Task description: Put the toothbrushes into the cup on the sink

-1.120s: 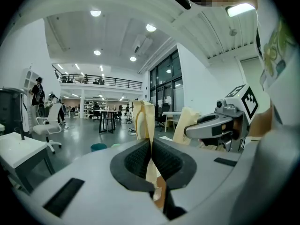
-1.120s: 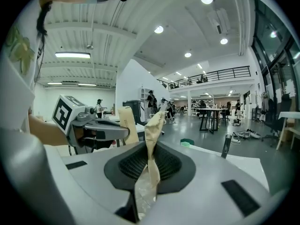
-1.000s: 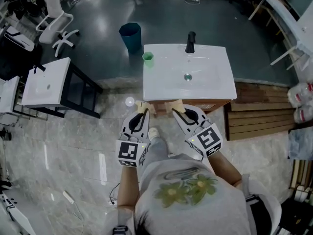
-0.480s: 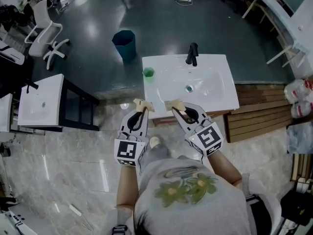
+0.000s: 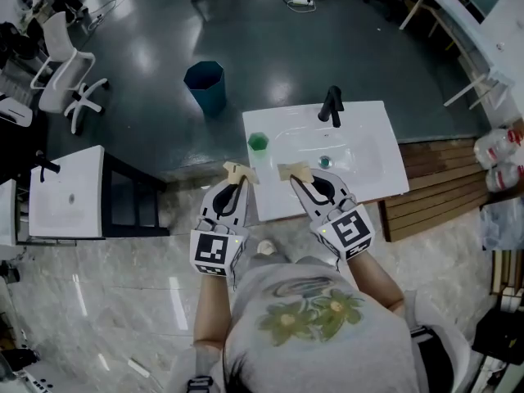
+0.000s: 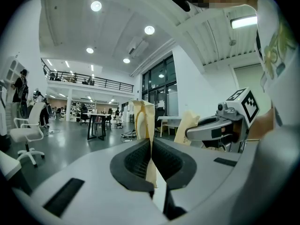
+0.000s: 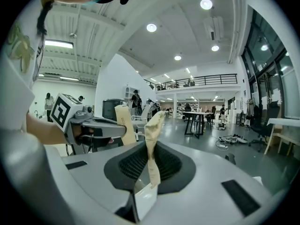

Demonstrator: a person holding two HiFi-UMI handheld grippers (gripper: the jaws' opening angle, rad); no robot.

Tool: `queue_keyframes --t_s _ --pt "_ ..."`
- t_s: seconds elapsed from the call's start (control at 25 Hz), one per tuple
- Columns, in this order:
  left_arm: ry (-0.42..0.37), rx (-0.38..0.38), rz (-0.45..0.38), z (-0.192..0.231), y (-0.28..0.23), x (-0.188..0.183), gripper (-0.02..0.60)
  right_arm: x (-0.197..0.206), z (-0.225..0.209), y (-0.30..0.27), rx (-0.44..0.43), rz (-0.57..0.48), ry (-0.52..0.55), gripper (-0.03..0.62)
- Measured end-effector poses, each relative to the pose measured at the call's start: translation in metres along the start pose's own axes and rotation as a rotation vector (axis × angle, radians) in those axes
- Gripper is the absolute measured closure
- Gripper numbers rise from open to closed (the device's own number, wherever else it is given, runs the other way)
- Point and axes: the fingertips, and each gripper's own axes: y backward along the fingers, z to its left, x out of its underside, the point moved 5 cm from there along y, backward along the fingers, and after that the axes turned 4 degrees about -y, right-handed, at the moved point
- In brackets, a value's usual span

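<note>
Green cup (image 5: 258, 142) — on sink (image 5: 372, 182) corner, just ahead of left tongs (image 5: 238, 171) | left tongs and right tongs (image 5: 293, 171) both pressed together, empty — held forward, likely for the approach | toothbrushes: not made out.

We record:
- sink (image 5: 377, 170): white
- tap (image 5: 331, 105): black
- cup (image 5: 258, 142): green
- bin (image 5: 205, 84): dark blue
- left gripper (image 5: 237, 172) and right gripper (image 5: 295, 172): pale grey bodies, tan-wrapped jaws, cubes with black-and-white square markers
- shirt (image 5: 311, 334): grey, green-and-yellow flower print
- floor (image 5: 139, 23): glossy dark grey
- tiles (image 5: 123, 285): pale, marbled
- boards (image 5: 426, 199): brown
</note>
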Motion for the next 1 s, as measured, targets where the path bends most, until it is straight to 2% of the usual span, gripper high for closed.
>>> queue_keyframes --t_s 0.24,0.48,1.0 --pt "-0.022 0.022 -0.023 0.026 -0.017 0.0 0.558 -0.003 -0.006 -0.018 0.049 -0.026 -0.016 0.526" --pt "-0.011 0.008 -0.045 0.037 -0.026 -0.009 0.558 -0.003 -0.012 -0.021 0.056 0.008 -0.013 0.526" --pt "0.001 -0.039 -0.022 0.05 -0.056 -0.007 0.558 -0.012 -0.048 -0.051 -0.005 0.005 -0.01 0.526"
